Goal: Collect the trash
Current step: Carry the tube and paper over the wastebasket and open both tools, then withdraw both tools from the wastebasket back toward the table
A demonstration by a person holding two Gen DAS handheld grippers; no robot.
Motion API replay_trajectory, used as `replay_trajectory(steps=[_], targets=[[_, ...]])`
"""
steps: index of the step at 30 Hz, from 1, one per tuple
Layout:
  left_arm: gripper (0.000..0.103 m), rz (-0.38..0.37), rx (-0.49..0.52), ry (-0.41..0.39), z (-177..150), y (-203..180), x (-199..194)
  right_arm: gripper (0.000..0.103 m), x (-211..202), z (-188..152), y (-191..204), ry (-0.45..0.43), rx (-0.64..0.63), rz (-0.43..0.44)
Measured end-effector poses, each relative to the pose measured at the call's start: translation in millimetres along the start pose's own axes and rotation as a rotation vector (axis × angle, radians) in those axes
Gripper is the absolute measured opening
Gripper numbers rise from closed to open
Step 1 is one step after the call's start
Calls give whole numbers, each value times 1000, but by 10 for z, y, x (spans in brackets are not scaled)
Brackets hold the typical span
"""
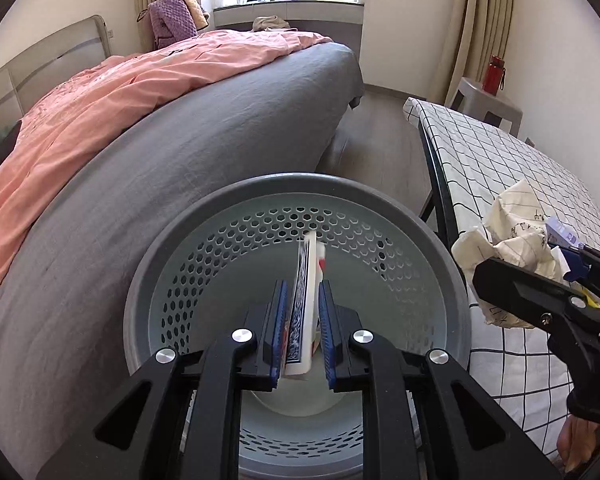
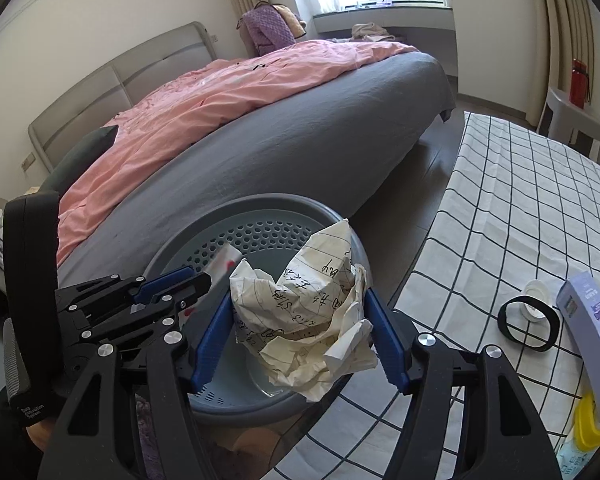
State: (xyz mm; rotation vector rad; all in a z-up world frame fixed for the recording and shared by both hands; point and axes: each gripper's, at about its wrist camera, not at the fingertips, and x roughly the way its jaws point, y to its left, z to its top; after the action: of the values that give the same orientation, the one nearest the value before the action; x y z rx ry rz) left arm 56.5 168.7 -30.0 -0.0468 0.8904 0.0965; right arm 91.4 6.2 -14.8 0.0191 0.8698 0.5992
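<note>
A grey perforated trash bin [image 1: 456,280] stands between the bed and the table; it also shows in the right wrist view [image 2: 260,208]. My left gripper [image 1: 303,292] is over the bin's mouth, jaws slightly apart around a flat blue-and-white wrapper [image 1: 308,280] that looks blurred; whether the pads still press it is unclear. The left gripper [image 2: 204,280] shows in the right wrist view with the wrapper [image 2: 224,264]. My right gripper [image 2: 300,320] is shut on a crumpled ball of written paper [image 2: 308,312], at the bin's right rim. The paper [image 1: 512,232] and right gripper [image 1: 568,268] show in the left wrist view.
A bed with grey sheet [image 1: 180,184] and pink duvet [image 1: 120,92] lies left of the bin. A table with checked cloth [image 2: 520,208] is on the right, bearing a black band [image 2: 528,324], a white cap [image 2: 536,292], a purple box [image 2: 588,328] and a yellow item [image 2: 588,424]. A red bottle [image 1: 494,74] stands on a stool.
</note>
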Motion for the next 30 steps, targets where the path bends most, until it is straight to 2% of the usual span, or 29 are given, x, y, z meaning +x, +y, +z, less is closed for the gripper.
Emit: replay_trajectory(steps=[7, 11, 13, 16, 24, 30], targets=[[16, 9, -19, 1, 0, 100, 19, 66, 155, 22, 51, 29, -9, 28], [18, 24, -33, -8, 1, 156, -1, 73, 175, 37, 72, 24, -18, 35], [32, 32, -41, -12, 1, 182, -13, 76, 184, 42, 83, 26, -20, 38], [46, 47, -54, -25, 1, 219, -46, 82, 181, 52, 86, 20, -14, 37], [51, 69, -74, -32, 9, 288, -71, 84, 165, 47, 70, 12, 1, 26], [62, 84, -74, -52, 7, 290, -110, 84, 143, 4, 74, 11, 6, 13]])
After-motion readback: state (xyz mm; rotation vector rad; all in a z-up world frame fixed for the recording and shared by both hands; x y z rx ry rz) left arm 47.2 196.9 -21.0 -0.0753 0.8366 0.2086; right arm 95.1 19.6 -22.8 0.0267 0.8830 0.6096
